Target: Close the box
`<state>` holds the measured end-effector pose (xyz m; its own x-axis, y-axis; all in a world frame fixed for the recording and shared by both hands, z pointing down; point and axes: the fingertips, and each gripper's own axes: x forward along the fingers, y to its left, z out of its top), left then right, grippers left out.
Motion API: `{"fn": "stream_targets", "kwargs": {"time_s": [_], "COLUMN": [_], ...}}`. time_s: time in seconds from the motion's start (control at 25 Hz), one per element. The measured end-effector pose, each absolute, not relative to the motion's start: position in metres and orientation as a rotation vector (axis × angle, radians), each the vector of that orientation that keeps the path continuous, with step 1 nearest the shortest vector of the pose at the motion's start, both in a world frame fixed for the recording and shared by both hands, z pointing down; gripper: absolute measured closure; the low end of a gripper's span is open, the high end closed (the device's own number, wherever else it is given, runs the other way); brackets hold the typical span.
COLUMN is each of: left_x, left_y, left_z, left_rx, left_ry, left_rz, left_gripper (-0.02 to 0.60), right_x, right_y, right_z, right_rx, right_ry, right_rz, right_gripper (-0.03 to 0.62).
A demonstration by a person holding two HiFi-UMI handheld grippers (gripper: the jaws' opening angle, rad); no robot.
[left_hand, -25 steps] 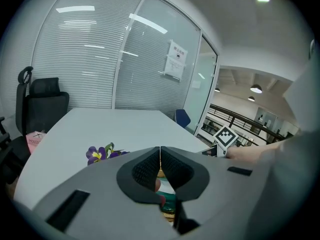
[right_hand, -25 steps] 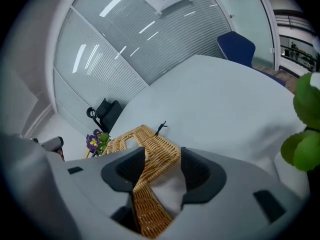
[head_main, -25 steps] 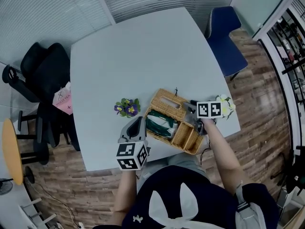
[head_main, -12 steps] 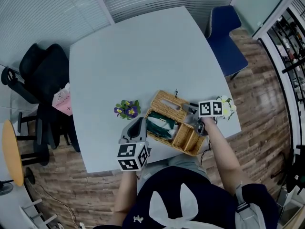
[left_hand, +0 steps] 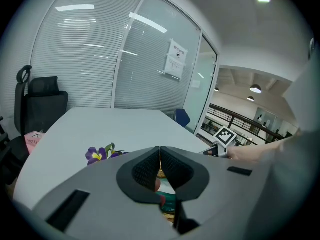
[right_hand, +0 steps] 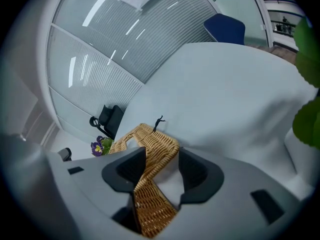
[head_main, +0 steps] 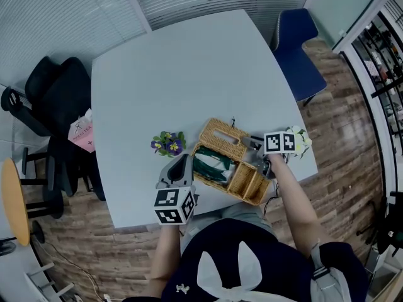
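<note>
A wicker box [head_main: 247, 182] stands near the table's front edge with green cloth [head_main: 211, 162] inside. Its lid [head_main: 221, 134] is flipped open toward the far side. My right gripper [head_main: 255, 146] is at the lid's right corner. In the right gripper view the lid [right_hand: 152, 145] passes between the jaws of the gripper [right_hand: 162, 160] and lies along the left pad, with a gap at the right pad. These jaws have just been closing a little. My left gripper [head_main: 181, 165] [left_hand: 160, 153] is shut and empty, just left of the box.
Purple flowers [head_main: 168, 142] [left_hand: 99, 153] lie left of the box, and a white-flowered plant [head_main: 300, 137] stands to its right. The pale table [head_main: 189, 74] stretches beyond. There is a blue chair [head_main: 296, 46] at the far right and a black chair [head_main: 53, 99] at the left.
The right gripper has rolled a little about the lid, so its view has tilted. The left gripper and the box have stayed put.
</note>
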<state>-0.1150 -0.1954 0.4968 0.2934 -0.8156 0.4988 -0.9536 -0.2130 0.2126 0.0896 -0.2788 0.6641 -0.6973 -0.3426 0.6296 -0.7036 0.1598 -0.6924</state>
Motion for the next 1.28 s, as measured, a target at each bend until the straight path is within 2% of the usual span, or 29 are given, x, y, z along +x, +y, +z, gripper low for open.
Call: {"fn": "stream_targets", "kwargs": {"time_s": [0.36,1.28], "left_x": [-0.118,-0.126], "left_y": [-0.194,-0.175], "left_z": [0.493,0.473], "left_rx": [2.11,2.151], "left_ry": [-1.584,-1.616], "left_rz": [0.372,0.342], "left_gripper": [0.558,0.558], "right_x": [0.095,0.095], "right_y": [-0.284,-0.275], "right_z": [0.646,0.565], "right_rx": [1.098,1.225], "right_ry": [-2.177,-2.539], "right_rz": [1.481,1.263], "right_gripper": [0.422,0.453]}}
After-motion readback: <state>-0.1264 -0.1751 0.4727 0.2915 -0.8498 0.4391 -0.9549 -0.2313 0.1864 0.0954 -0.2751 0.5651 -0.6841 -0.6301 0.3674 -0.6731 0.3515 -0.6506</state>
